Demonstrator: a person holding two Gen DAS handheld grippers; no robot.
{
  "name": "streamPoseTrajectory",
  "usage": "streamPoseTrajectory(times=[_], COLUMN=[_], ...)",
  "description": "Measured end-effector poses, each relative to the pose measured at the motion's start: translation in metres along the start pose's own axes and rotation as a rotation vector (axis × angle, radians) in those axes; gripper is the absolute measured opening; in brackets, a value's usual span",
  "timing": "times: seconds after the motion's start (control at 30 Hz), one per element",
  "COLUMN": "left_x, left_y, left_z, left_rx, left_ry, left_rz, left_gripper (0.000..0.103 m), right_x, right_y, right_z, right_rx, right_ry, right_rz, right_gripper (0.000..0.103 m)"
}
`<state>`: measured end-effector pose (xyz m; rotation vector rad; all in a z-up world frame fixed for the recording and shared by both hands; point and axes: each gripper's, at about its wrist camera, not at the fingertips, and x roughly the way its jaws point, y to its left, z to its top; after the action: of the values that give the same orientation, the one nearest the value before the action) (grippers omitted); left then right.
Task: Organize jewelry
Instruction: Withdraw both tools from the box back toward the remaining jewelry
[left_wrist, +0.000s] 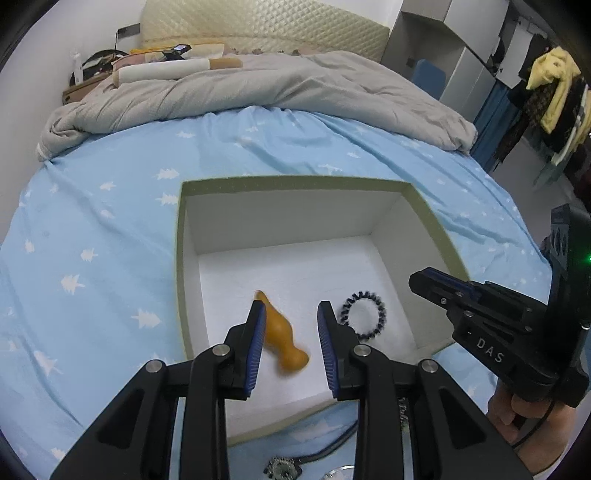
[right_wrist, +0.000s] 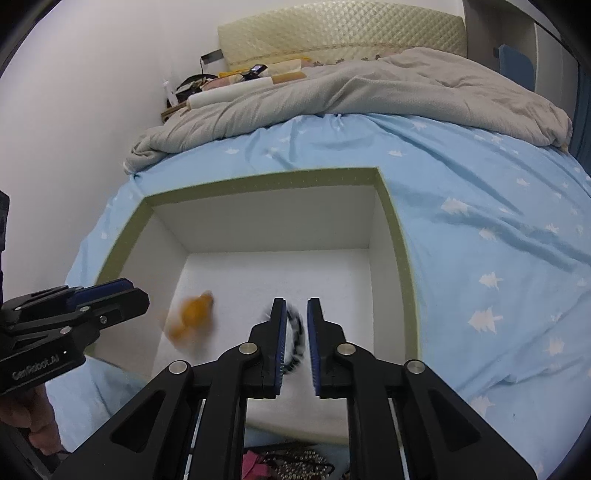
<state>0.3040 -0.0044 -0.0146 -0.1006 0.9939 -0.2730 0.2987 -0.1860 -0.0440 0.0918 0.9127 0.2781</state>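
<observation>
Blue bedsheet (left_wrist: 110, 221) fills both views, bearing a white box (left_wrist: 291, 182) mid-frame. Left gripper (left_wrist: 291, 332), jaws apart and empty, hangs over a blurred orange piece (left_wrist: 284, 339) inside. Right gripper (right_wrist: 296, 332), jaws slightly parted, frames the black bracelet (left_wrist: 364, 314), seemingly just released there for storage.

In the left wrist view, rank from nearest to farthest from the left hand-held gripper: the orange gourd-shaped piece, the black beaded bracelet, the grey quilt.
1. Orange gourd-shaped piece: blurred, in the white box, just beyond the left hand-held gripper, toward its left finger.
2. Black beaded bracelet: in the box, just right of the right finger.
3. Grey quilt: bunched at the bed's far end.
</observation>
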Motion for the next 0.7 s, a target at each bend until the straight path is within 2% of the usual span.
streamPoseTrajectory(times=[0.07,0.1,0.13,0.2,0.43,0.7], left_x=[-0.009,-0.017,-0.022,-0.04,-0.094,-0.155], left_y=[-0.002,-0.003,-0.003,-0.005,-0.017,-0.031], left_z=[0.001,0.001,0.001,0.001,-0.007,-0.027], left_rx=[0.007,0.007,0.004,0.005,0.026,0.039], left_ry=[-0.013,-0.024,-0.03,-0.065,-0.135,-0.243], left_rz=[0.009,0.014,0.015,0.012,0.003,-0.026], left_gripper=[0.03,0.035,0.047,0.054,0.054,0.054], right_x=[-0.014,-0.02,-0.03,-0.046,-0.102,-0.158], right_y=[0.001,0.001,0.002,0.003,0.016,0.035], right_z=[0.002,0.004,0.005,0.008,0.011,-0.004], right_rx=[0.008,0.01,0.011,0.013,-0.007,-0.043], right_ry=[-0.025,-0.037,-0.054,-0.078,-0.163,-0.251], right_rz=[0.008,0.012,0.014,0.018,0.022,0.031], right_gripper=[0.025,0.026,0.027,0.027,0.027,0.027])
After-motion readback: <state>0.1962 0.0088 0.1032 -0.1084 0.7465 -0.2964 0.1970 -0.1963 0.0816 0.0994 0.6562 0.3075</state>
